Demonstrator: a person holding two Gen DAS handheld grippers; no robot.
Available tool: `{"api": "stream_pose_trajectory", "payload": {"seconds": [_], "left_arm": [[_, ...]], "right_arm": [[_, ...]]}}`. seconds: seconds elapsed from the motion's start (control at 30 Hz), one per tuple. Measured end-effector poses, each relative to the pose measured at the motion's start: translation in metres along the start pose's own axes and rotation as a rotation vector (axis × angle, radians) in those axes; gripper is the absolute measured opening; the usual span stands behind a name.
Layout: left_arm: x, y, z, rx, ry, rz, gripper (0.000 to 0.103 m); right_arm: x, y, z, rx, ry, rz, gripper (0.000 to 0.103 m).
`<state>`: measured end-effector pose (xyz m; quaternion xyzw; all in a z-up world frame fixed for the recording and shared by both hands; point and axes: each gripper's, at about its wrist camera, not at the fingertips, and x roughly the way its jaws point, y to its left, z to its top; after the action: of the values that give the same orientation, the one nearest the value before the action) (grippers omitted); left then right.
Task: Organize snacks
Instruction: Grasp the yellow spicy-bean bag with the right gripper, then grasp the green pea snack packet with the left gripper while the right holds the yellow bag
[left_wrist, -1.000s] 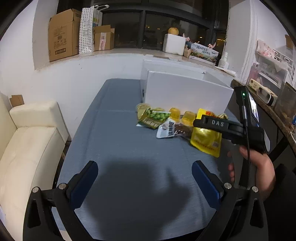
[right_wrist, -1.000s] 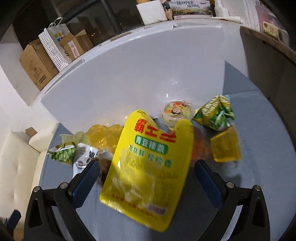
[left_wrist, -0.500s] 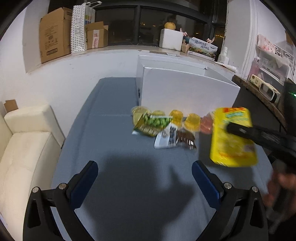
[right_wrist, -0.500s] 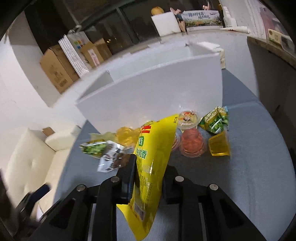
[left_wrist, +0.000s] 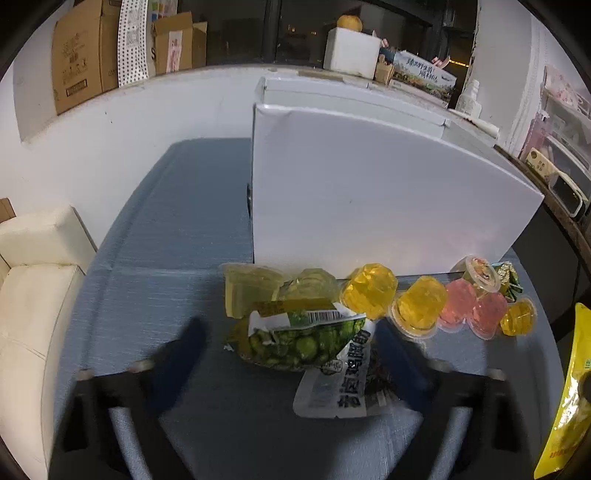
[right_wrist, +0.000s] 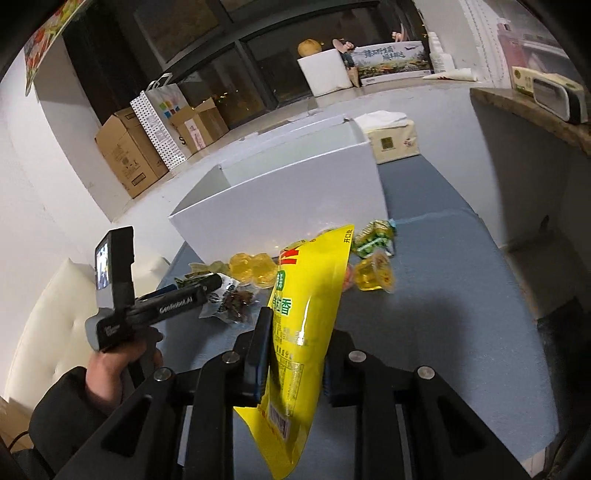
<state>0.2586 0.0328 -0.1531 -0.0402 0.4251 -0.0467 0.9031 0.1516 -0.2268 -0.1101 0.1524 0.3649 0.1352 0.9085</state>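
My right gripper (right_wrist: 295, 354) is shut on a yellow snack pouch (right_wrist: 306, 314) and holds it upright above the table, in front of the open white box (right_wrist: 280, 192). The pouch also shows at the right edge of the left wrist view (left_wrist: 569, 398). My left gripper (left_wrist: 291, 365) is open, blurred by motion, low over a green pea packet (left_wrist: 299, 339) and a white packet (left_wrist: 340, 384). Yellow jelly cups (left_wrist: 369, 288), pink jelly cups (left_wrist: 472, 310) and pale green jellies (left_wrist: 251, 291) lie along the box's front wall (left_wrist: 369, 199).
The blue-grey table (left_wrist: 166, 240) holds the box at the back. A cream sofa (left_wrist: 33, 295) stands left of it. A tissue box (right_wrist: 391, 142) sits behind the white box. Cardboard boxes (right_wrist: 129, 158) line the window sill.
My left gripper has moved forward and down over the green pea packet. My right gripper has lifted the yellow pouch higher and nearer to the white box.
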Motion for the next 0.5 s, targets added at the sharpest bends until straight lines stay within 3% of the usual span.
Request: {"api": "stream_pose_trajectory", "payload": {"seconds": [0.13,0.3,0.5], "left_arm": [[0.001,0.001,-0.001,-0.002,0.008,-0.045,0.06],[-0.026,0.007,-0.011,-0.016,-0.051,-0.073,0.059],[-0.067,-0.003,-0.024,0.054,-0.103,-0.099,0.058]], "right_arm": [[0.0,-0.003,0.0,0.012,-0.001,0.009,0.024],[0.001,0.002,-0.001,0.0,-0.001,0.027,0.024],[0.01,0.01,-0.002,-0.006,0.013,0.051,0.024]]}}
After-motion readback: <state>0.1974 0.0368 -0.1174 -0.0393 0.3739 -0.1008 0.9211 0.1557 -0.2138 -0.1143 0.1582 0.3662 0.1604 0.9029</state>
